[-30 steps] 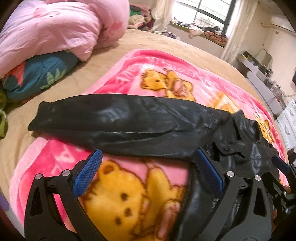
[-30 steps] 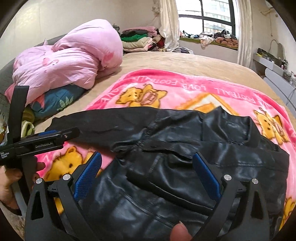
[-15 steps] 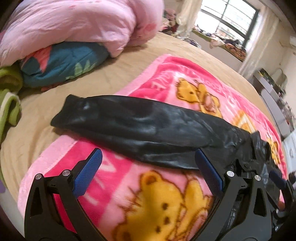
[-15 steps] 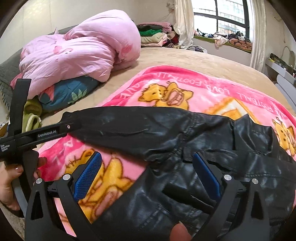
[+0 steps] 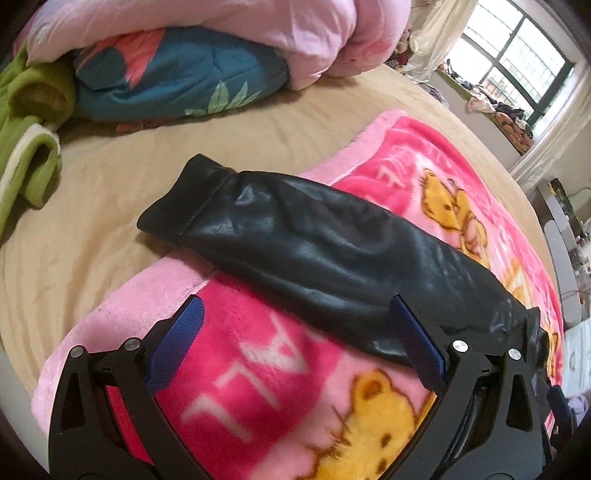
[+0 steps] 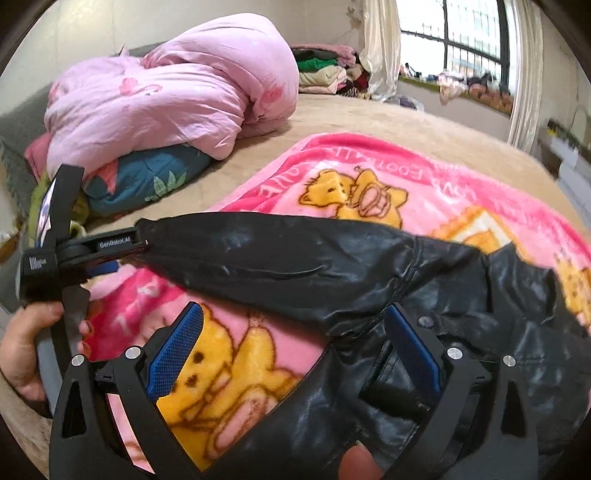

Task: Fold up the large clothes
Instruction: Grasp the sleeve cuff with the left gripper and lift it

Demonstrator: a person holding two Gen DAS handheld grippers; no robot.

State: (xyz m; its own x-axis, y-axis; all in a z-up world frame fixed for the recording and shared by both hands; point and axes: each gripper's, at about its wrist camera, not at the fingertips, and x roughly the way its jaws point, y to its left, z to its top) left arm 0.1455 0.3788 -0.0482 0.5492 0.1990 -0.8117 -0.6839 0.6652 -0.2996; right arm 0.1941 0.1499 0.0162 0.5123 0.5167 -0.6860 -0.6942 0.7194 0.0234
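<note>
A black leather jacket [image 6: 424, 295] lies on a pink bear-print blanket [image 6: 369, 177] on the bed. Its sleeve [image 5: 314, 243] stretches out to the left, with the cuff [image 5: 184, 206] past the blanket's edge on the tan sheet. My left gripper [image 5: 295, 343] is open and empty, low over the blanket just short of the sleeve. It also shows in the right wrist view [image 6: 107, 254], close to the cuff. My right gripper [image 6: 295, 350] is open and empty, over the jacket's armpit and body.
A pink duvet [image 6: 177, 96] on a teal pillow [image 5: 177, 74] and a green garment [image 5: 33, 122] lie at the bed's head. Folded clothes [image 6: 325, 70] are stacked at the back, near the window [image 6: 461, 33]. Tan sheet [image 5: 74, 240] surrounds the blanket.
Both grippers have moved left along the sleeve toward the cuff. The left gripper now sits near the cuff end; the jacket has not visibly moved.
</note>
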